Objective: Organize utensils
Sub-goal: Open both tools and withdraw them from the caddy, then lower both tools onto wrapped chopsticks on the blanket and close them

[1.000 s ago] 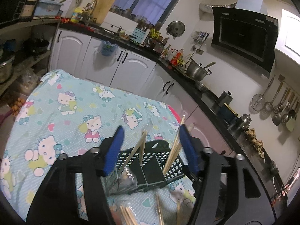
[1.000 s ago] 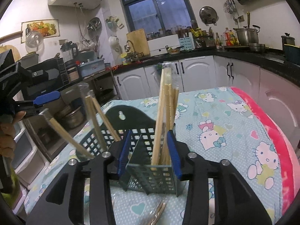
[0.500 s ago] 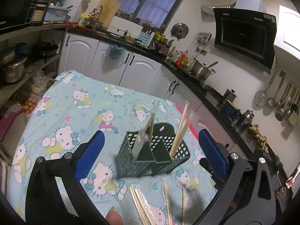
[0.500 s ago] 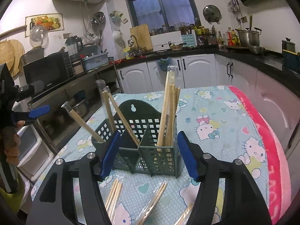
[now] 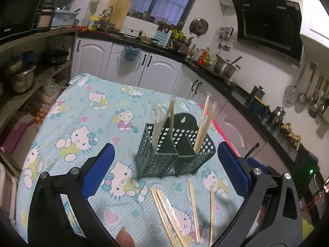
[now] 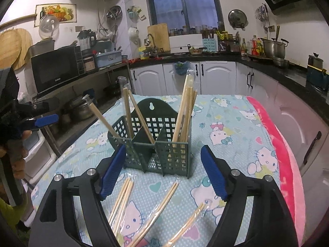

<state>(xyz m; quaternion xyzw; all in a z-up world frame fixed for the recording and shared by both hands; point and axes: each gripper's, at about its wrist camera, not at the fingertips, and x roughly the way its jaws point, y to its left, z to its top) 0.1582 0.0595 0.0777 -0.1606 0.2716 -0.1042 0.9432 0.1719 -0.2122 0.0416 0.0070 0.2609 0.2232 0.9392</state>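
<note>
two grippers face a green caddy [image 6: 156, 144] standing upright on the tabletop [image 6: 226, 119]. left gripper [image 5: 164, 166] is spread wide, nothing between its pads. right gripper [image 6: 163, 168] is opening, its pads apart from the caddy, nothing pinched. chopsticks [image 6: 185, 111] stand tilted in the caddy's compartments. wrapped chopsticks [image 6: 162, 203] lie loose on the cloth just in front of it, near both grippers.
</note>
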